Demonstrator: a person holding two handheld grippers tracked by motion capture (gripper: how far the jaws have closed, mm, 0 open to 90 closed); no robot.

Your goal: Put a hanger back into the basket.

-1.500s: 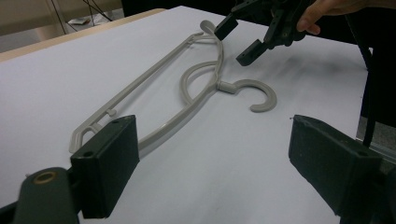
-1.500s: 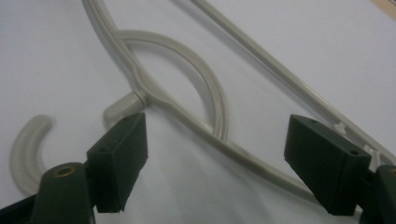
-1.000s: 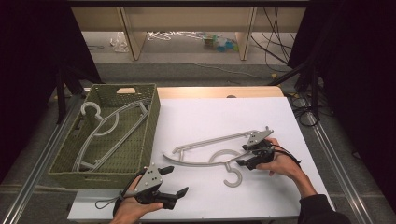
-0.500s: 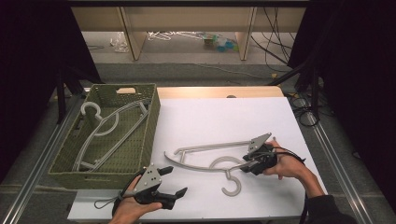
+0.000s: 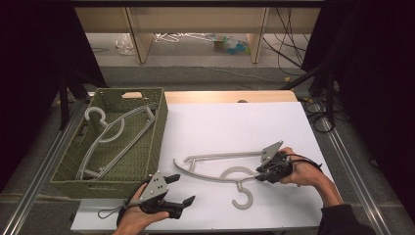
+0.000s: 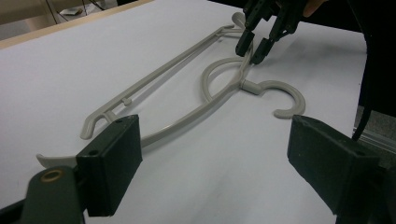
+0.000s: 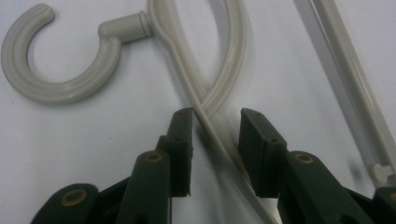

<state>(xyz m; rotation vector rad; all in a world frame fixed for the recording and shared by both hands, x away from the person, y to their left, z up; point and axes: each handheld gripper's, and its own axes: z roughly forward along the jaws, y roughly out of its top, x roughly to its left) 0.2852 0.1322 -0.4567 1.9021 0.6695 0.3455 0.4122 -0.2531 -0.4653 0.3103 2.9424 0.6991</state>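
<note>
right gripper [image 7: 215, 140] fingers closing astride hanger [image 5: 215, 169] arm, not yet clamped; centre the arm before squeezing. left gripper [image 5: 178, 191] fingers apart, idle.

A green woven rectangular basket [image 5: 157, 128] stands at the left edge of the white table top [image 5: 230, 122], its long side running away from the near edge. Inside it lie pale grey plastic hangers [image 5: 115, 139], overlapping, one hook toward the far left corner. Beyond the table, a light wooden shelf frame [image 5: 138, 36] stands on the floor, with clear and blue-green clutter [image 5: 230, 45] beneath it. Black cables [image 5: 288, 46] hang at the far right.
</note>
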